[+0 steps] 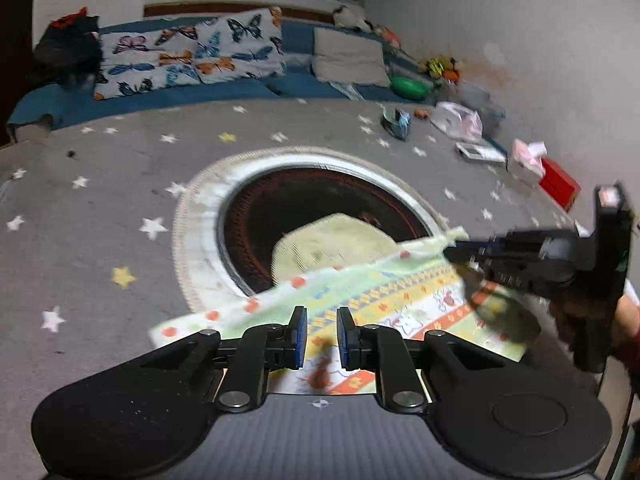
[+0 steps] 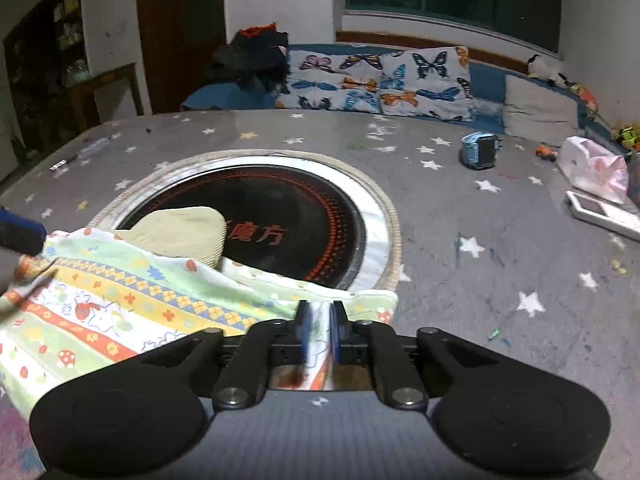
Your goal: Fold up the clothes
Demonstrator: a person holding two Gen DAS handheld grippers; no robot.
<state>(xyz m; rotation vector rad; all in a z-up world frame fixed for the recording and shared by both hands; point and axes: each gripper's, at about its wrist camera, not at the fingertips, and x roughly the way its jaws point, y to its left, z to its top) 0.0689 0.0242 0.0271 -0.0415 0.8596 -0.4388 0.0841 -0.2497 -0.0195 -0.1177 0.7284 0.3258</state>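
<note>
the right gripper [image 2: 319,330] is pinched on a corner of the patterned cloth [image 2: 120,300] (lying over the round hob [image 2: 304,216] edge), while the left gripper [image 1: 322,334] sits slightly parted above it, seemingly holding nothing, so a one-sided pull could skew the fold.

Mushroom-patterned, seemingly pale-green cloth [image 2: 120,300]

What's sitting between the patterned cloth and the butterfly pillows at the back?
In the right wrist view, past the patterned cloth comes the beige folded cloth on the round black cooktop, then star-print table cover up to the butterfly pillows.
</note>
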